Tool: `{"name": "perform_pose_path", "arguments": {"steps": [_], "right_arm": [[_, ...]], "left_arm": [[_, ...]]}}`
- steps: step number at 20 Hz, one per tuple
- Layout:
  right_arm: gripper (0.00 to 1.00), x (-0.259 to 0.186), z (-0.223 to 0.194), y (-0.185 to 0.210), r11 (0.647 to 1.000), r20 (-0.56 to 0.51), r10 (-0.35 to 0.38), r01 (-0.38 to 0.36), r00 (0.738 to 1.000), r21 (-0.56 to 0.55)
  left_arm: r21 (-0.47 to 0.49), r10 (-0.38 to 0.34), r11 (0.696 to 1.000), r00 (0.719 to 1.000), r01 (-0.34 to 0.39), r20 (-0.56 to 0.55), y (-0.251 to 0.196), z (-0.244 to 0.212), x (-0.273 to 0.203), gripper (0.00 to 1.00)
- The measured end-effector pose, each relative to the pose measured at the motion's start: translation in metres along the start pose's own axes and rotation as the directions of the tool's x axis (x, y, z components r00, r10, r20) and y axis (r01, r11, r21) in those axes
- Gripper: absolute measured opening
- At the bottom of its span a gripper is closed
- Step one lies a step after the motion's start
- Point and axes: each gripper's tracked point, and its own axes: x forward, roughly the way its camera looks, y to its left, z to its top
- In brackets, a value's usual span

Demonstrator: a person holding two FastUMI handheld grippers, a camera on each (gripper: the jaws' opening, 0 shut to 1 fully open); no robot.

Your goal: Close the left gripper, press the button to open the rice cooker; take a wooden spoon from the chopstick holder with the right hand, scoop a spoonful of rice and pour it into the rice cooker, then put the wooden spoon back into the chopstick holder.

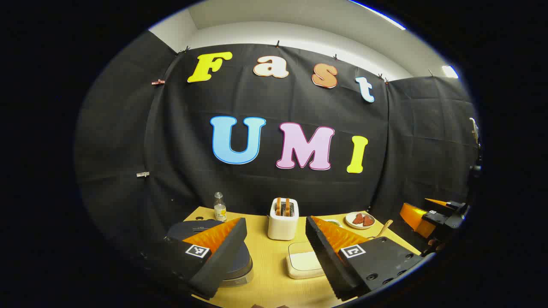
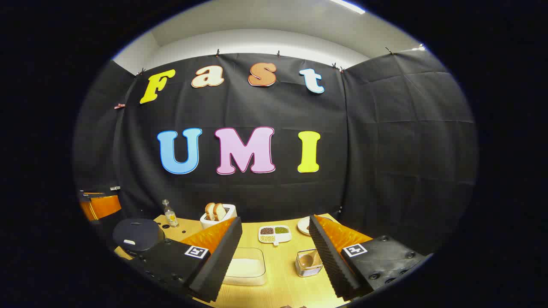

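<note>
On the yellow tabletop (image 1: 274,273) at the foot of the booth, the rice cooker (image 1: 233,256) sits low and to the left in the left gripper view, its dark lid still down and partly hidden behind that gripper's left-hand finger. The left gripper (image 1: 276,252) hangs above the table with its fingers spread wide, touching nothing, so the closing that the task asks for first is not yet done. The cooker lies ahead and slightly left of these fingers, and this is clearly the nearer hand to it. In the right gripper view the cooker (image 2: 138,234) stands far off to the left, while the right gripper (image 2: 274,256), also spread and empty, points toward the rice container (image 2: 244,267) and the wire chopstick holder (image 2: 309,263) with the wooden spoon (image 2: 309,258) in it, just left of its right-hand finger.
</note>
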Motion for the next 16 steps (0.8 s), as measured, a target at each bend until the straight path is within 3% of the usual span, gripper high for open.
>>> {"name": "perform_pose_path", "arguments": {"steps": [16], "right_arm": [[0.98,0.013,-0.012,0.002,0.998,-0.021,0.067,-0.067,0.998,-0.008]], "left_arm": [[-0.007,0.078,0.997,0.997,-0.078,-0.014,0.01,-0.007,0.01,0.96]]}}
